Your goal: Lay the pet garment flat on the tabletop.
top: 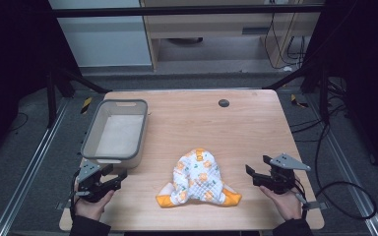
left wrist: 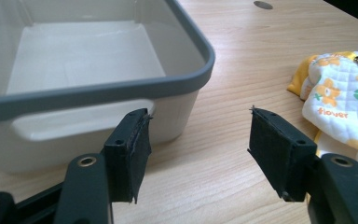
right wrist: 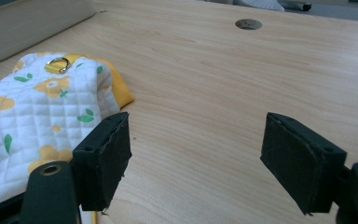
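Note:
A white quilted garment (top: 198,178) with orange flowers and yellow trim lies crumpled on the wooden table near its front edge. A small metal ring is sewn at its top. My left gripper (top: 116,177) rests at the front left, open and empty, just in front of the grey-rimmed bin (top: 115,132). My right gripper (top: 257,169) rests at the front right, open and empty, a short way right of the garment. In the left gripper view the garment (left wrist: 342,93) lies to the right of the jaws and the bin (left wrist: 98,88) rises straight ahead. In the right gripper view the garment (right wrist: 37,107) lies by the left jaw.
The bin holds nothing and stands at the table's left side. A dark round grommet (top: 223,103) sits in the table top near the far edge. Bare wood (top: 256,132) stretches across the middle and right. Cables trail on the floor to the right.

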`<move>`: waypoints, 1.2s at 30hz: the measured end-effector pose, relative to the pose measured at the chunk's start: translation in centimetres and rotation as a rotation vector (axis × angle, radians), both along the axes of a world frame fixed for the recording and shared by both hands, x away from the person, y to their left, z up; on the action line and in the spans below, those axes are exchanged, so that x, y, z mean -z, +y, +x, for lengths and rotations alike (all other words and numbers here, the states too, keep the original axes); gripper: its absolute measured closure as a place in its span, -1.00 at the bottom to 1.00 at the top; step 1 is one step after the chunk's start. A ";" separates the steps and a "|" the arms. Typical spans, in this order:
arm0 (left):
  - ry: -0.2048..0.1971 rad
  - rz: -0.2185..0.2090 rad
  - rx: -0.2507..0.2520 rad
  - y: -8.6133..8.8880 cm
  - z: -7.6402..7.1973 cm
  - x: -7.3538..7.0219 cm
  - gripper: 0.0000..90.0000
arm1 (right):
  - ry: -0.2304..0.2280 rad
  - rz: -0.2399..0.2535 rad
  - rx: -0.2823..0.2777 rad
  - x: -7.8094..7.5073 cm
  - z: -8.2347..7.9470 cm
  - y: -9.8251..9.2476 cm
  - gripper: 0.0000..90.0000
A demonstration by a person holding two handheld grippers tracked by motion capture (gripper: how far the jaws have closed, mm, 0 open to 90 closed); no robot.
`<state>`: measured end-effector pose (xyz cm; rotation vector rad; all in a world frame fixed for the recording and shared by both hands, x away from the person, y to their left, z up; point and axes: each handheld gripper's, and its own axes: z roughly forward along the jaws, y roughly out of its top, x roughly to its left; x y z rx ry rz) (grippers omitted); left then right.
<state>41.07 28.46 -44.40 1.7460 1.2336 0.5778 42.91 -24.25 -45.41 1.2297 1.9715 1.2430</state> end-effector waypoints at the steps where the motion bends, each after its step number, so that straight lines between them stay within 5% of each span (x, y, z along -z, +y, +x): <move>1: -0.001 0.004 0.011 -0.2 0.1 -0.2 -0.16 | -0.001 -0.004 -0.003 -0.2 0.1 0.1 -0.46; 9: -0.040 0.009 0.047 -1.6 1.7 -1.8 -0.18 | -0.036 0.026 -0.032 -2.6 1.7 0.9 -0.40; 16: -0.044 0.023 0.077 -3.7 3.2 -2.3 -0.18 | -0.021 0.067 -0.085 -3.7 3.7 2.7 -0.41; 24: -0.031 0.047 0.132 -7.2 4.9 -2.2 -0.19 | 0.008 0.066 -0.130 -3.1 4.8 4.8 -0.38; 36: 0.043 0.109 0.242 -11.7 6.6 -0.3 -0.21 | 0.063 0.039 -0.190 -1.7 5.3 7.8 -0.32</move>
